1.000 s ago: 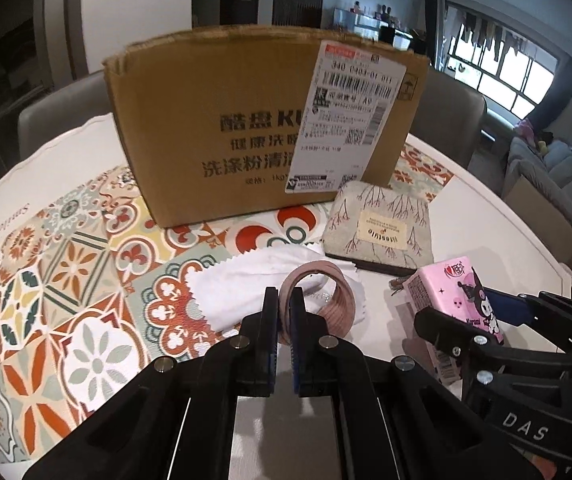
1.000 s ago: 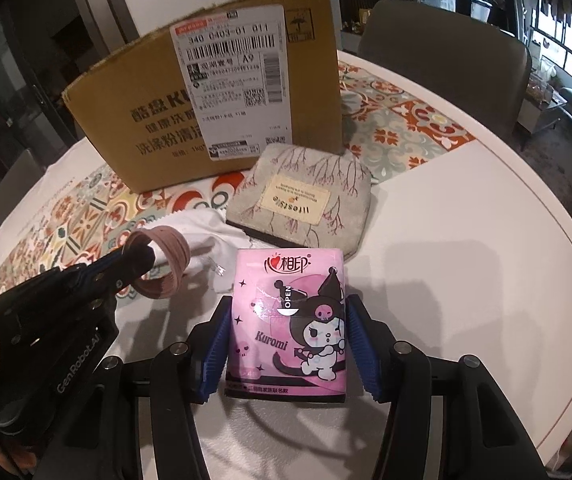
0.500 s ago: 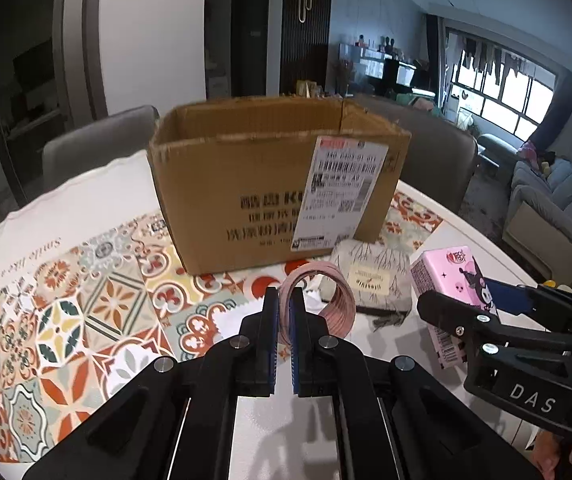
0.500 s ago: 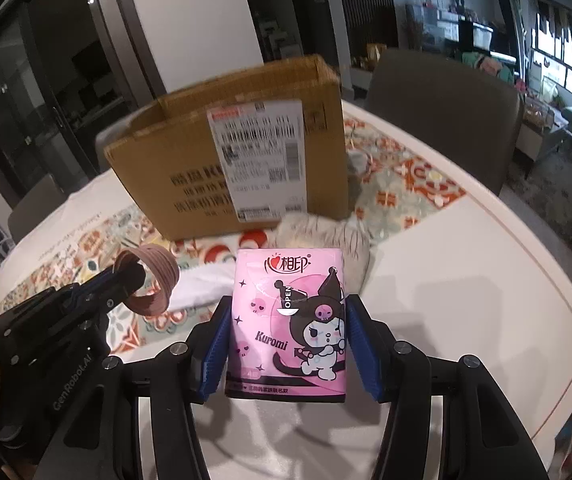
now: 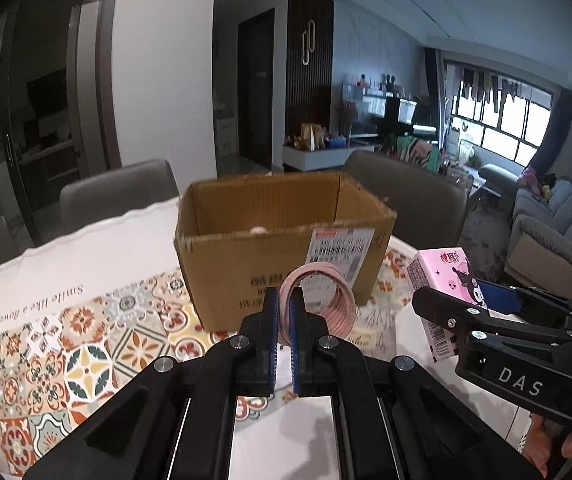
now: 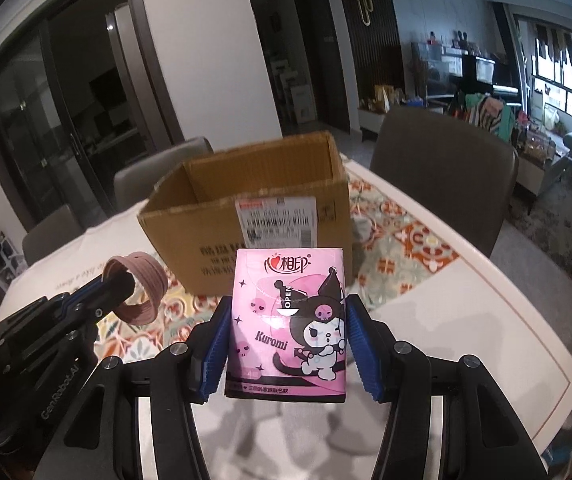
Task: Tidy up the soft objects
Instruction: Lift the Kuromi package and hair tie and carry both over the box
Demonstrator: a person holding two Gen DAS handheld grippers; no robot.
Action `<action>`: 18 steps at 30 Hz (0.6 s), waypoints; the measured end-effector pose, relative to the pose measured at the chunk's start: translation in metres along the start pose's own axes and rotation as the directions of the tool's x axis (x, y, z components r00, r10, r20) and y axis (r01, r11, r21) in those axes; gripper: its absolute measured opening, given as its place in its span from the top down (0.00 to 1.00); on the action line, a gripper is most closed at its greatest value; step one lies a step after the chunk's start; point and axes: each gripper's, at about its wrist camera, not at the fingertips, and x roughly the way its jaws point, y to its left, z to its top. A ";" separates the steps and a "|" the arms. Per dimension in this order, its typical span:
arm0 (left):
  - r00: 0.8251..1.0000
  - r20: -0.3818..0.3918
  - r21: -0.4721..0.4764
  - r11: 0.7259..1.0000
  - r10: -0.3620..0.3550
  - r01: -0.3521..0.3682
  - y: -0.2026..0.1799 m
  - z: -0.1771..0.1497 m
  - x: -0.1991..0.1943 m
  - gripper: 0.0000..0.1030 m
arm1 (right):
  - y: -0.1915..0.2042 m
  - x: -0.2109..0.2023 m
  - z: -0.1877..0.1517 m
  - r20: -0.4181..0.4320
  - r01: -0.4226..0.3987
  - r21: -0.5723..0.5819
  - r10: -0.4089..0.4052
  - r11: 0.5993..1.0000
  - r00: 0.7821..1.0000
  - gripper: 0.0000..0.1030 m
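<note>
My left gripper (image 5: 283,300) is shut on a pink band of stacked hair ties (image 5: 328,304) and holds it in the air in front of the open cardboard box (image 5: 286,264). It also shows in the right wrist view (image 6: 119,280) with the hair ties (image 6: 141,296). My right gripper (image 6: 286,320) is shut on a pink Kuromi tissue pack (image 6: 286,316), raised above the table before the box (image 6: 245,216). The pack (image 5: 442,276) shows at the right of the left wrist view. Something pale lies inside the box (image 5: 259,230).
A patterned tile cloth (image 5: 45,344) covers the white round table (image 6: 466,308). Grey chairs (image 6: 442,172) stand behind the box. A sofa (image 5: 546,232) is at the far right.
Both grippers have risen with their loads. The box's open top is now in sight, and the pouch and white cloth on the table have dropped out of view.
</note>
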 end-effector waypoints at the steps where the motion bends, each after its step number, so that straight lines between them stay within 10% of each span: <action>1: 1.000 0.012 0.001 1.000 0.002 -0.002 0.000 0.003 -0.002 0.93 | 0.000 -0.001 0.003 0.008 -0.001 -0.001 0.001 1.000 1.000 0.46; 18: 0.991 0.127 0.000 0.999 0.032 -0.033 0.008 0.045 -0.007 0.93 | 0.006 -0.011 0.051 0.132 -0.032 -0.028 0.036 0.999 0.991 0.46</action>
